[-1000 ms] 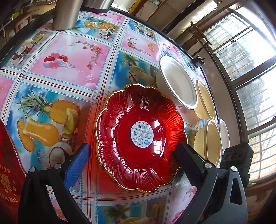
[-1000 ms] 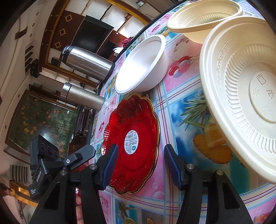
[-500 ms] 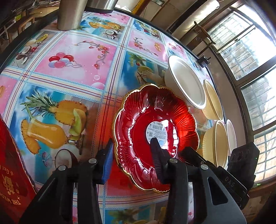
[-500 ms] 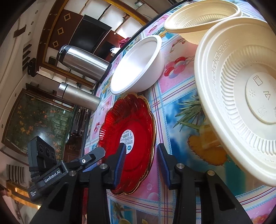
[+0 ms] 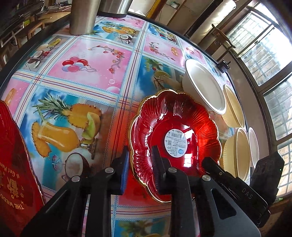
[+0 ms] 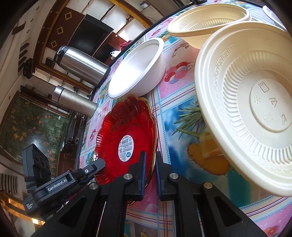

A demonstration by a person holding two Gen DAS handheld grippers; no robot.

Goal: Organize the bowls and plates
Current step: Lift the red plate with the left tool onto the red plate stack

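A red scalloped plate [image 5: 175, 138] with a gold rim and a white sticker lies on the patterned tablecloth; it also shows in the right wrist view [image 6: 126, 142]. My left gripper [image 5: 140, 167] has its jaws closed onto the plate's near left rim. My right gripper [image 6: 149, 171] grips the opposite rim, jaws nearly together on it. A white bowl [image 5: 204, 87] sits just behind the plate. Cream bowls [image 5: 235, 107] stand to the right, one large [image 6: 255, 102] in the right wrist view.
A steel flask [image 5: 84, 16] and a steel kettle [image 6: 82, 63] stand at the table's far side. A second red plate [image 5: 16, 164] is at the left edge. The table rim [image 5: 251, 87] runs along a window.
Both grippers have moved in and closed from wide open onto opposite rims of the red plate.
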